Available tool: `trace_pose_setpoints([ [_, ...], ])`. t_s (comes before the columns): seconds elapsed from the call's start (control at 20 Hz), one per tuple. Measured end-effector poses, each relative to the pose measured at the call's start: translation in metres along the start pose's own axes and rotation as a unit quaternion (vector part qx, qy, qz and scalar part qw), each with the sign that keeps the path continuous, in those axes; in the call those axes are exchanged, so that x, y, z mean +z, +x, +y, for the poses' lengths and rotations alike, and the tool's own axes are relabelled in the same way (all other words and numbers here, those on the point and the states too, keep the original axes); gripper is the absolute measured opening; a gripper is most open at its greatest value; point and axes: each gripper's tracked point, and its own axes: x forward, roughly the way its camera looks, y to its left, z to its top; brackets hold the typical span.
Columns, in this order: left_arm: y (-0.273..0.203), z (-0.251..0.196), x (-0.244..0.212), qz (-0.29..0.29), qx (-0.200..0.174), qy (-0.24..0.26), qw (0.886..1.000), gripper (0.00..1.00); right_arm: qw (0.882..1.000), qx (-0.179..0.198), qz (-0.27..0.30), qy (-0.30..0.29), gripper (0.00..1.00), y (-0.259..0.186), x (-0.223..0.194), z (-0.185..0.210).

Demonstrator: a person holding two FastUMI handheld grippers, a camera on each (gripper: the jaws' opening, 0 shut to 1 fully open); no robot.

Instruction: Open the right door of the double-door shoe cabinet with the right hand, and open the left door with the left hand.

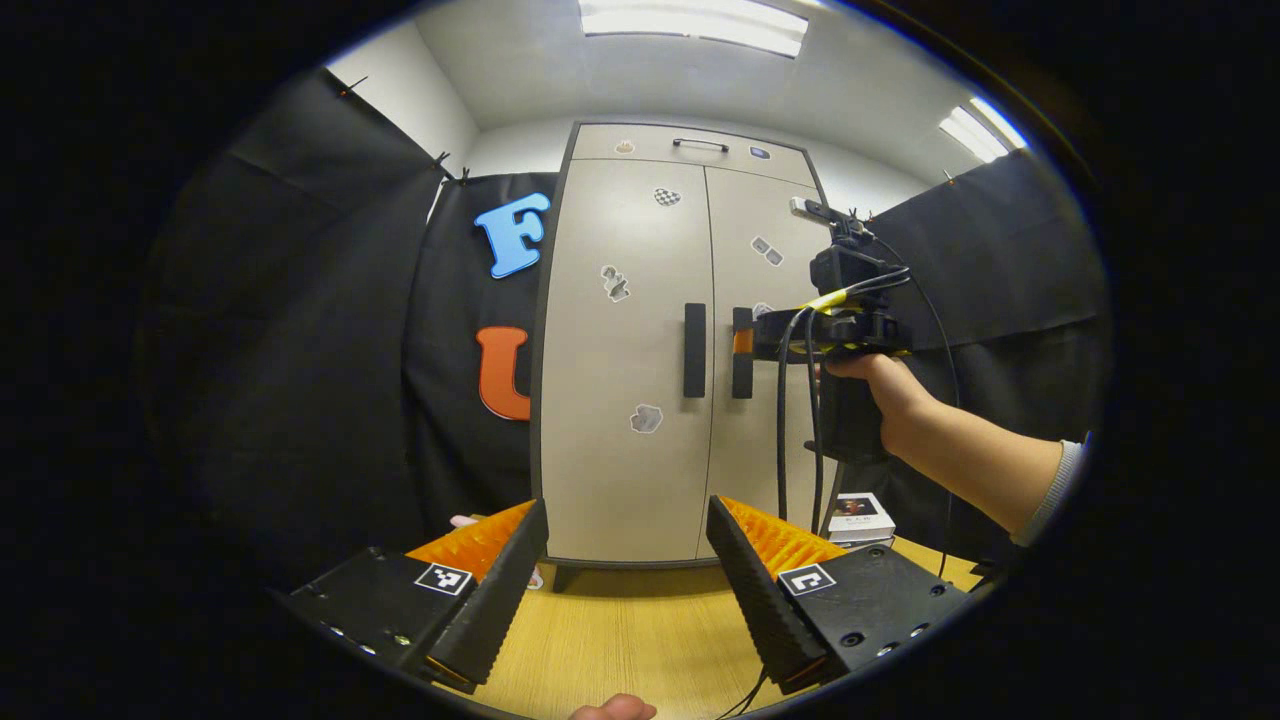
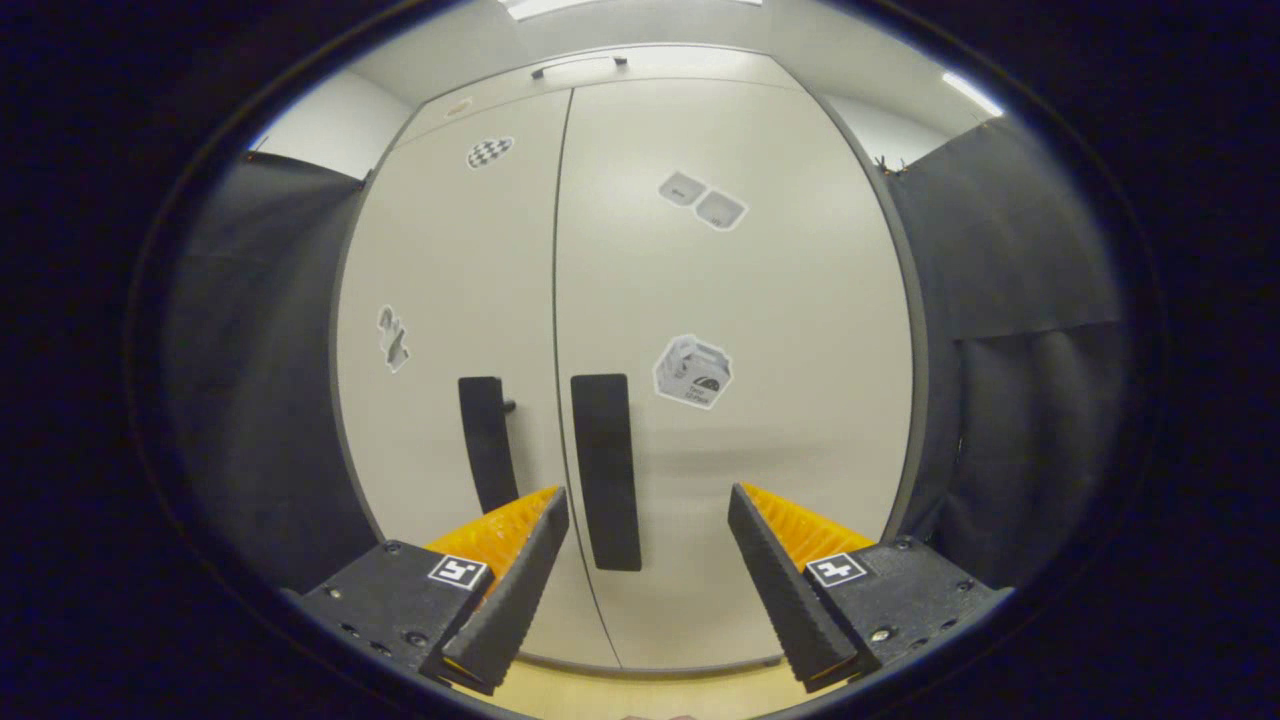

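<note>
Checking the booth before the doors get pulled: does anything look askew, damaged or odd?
Nothing stands out. The cabinet stands upright on the table, both doors shut and flush, handles straight. The stickers look placed on purpose. The right gripper is open near the right handle.

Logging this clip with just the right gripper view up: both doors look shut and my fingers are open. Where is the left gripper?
Observer: The left gripper hangs back from the cabinet, fingers open, over a wooden table.
Operator: Anything beside the right door?
Observer: A small box lies on the table next to the cabinet's base, on that side.
Operator: How is the right gripper carried?
Observer: A hand holds the right gripper level, its tips at the right handle.
</note>
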Motion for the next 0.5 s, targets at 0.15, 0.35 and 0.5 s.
trace_pose_setpoints([
  [0.15,0.004,0.010,-0.004,0.008,0.013,-0.007,1.000,0.95,1.000,-0.006,0.002,0.008,1.00,0.017,0.000,0.001],
  [0.35,0.009,0.019,-0.003,0.014,0.027,-0.009,1.000,0.95,1.000,-0.015,-0.003,0.011,1.00,0.034,0.009,-0.001],
  [0.5,0.011,0.022,-0.001,0.013,0.032,-0.007,0.999,0.95,1.000,-0.030,0.004,0.001,0.99,0.040,0.010,-0.004],
])
